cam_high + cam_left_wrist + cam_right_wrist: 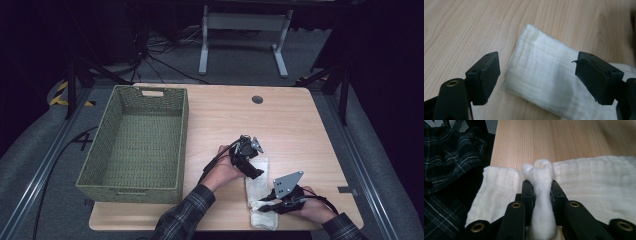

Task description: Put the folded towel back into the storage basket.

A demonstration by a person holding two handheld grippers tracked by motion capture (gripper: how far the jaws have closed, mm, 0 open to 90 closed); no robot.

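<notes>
A white folded cloth lies on the wooden table near its front edge, right of centre. My left gripper hangs just over the cloth's far end. In the left gripper view its jaws stand wide open on either side of the cloth, and the pads do not touch it. My right gripper sits at the cloth's near end. The right gripper view has that gripper shut on a pinched-up ridge of cloth, which bulges above the fingertips.
A large green woven basket with nothing in it stands on the left half of the table. A round cable hole is near the far edge. A plaid sleeve lies close to the left of the right gripper.
</notes>
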